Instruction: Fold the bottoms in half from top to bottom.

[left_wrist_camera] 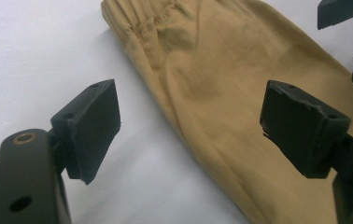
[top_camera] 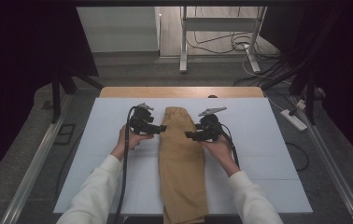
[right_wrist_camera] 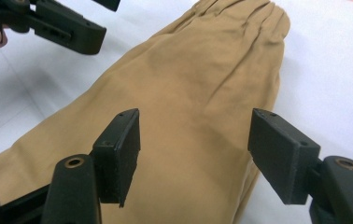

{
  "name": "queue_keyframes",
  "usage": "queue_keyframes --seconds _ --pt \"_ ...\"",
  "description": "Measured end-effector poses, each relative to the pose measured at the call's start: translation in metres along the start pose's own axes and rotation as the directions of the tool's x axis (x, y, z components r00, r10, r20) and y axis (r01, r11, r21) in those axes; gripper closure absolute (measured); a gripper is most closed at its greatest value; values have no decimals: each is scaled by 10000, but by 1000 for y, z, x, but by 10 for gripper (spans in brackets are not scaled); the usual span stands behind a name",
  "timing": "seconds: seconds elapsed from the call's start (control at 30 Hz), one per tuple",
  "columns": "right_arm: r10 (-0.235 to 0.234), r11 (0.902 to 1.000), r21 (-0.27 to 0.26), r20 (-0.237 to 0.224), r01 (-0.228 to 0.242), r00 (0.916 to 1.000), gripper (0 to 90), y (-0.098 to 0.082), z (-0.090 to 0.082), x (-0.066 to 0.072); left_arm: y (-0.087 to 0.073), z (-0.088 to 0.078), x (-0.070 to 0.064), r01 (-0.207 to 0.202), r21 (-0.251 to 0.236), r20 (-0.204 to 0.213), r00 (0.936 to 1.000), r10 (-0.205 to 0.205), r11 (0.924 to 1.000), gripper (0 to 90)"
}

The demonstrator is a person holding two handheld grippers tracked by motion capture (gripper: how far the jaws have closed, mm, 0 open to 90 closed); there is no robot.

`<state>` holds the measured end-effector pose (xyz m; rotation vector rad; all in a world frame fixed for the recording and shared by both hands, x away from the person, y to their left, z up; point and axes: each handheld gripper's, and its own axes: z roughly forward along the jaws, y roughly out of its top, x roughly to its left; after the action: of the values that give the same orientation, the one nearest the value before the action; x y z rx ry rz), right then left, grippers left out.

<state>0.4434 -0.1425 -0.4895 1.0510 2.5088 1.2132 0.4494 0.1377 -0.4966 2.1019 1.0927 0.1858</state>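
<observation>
No readable text, label, brand, number or sign anywhere.

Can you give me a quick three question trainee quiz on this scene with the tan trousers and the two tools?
1. True or false: the left tool is clamped on the tan trousers.
2. Which end of the trousers lies farthest from the person: A the gathered waistband, B the leg ends?
3. What do the trousers lie on?

Key
1. False: both it and the right tool stand open, nothing between the pads.
2. A.
3. A white sheet over the table.
</observation>
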Motion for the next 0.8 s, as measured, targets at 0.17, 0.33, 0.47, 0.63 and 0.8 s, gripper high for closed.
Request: queue_keyframes --seconds 0.17,0.33,0.47,0.63,0.8 --pt "149 9999 59 94 -149 9998 347 7 7 -5 1 6 2 84 108 -76 9999 -83 9999 197" --pt "281 9994 179 372 -287 9989 347 10 13 -15 2 9 5 144 41 -135 9998 -143 9999 204" --pt "432 9986 280 550 -448 9976 348 11 18 -24 0 15 10 268 212 -173 9995 -265 9994 208" --pt "486 9968 606 697 -528 9964 347 11 28 -30 -1 20 12 305 301 -214 9993 -299 9991 215" --pt "286 9960 821 829 -354 9961 347 13 35 -31 -1 28 13 292 454 -247 9993 -281 9985 220"
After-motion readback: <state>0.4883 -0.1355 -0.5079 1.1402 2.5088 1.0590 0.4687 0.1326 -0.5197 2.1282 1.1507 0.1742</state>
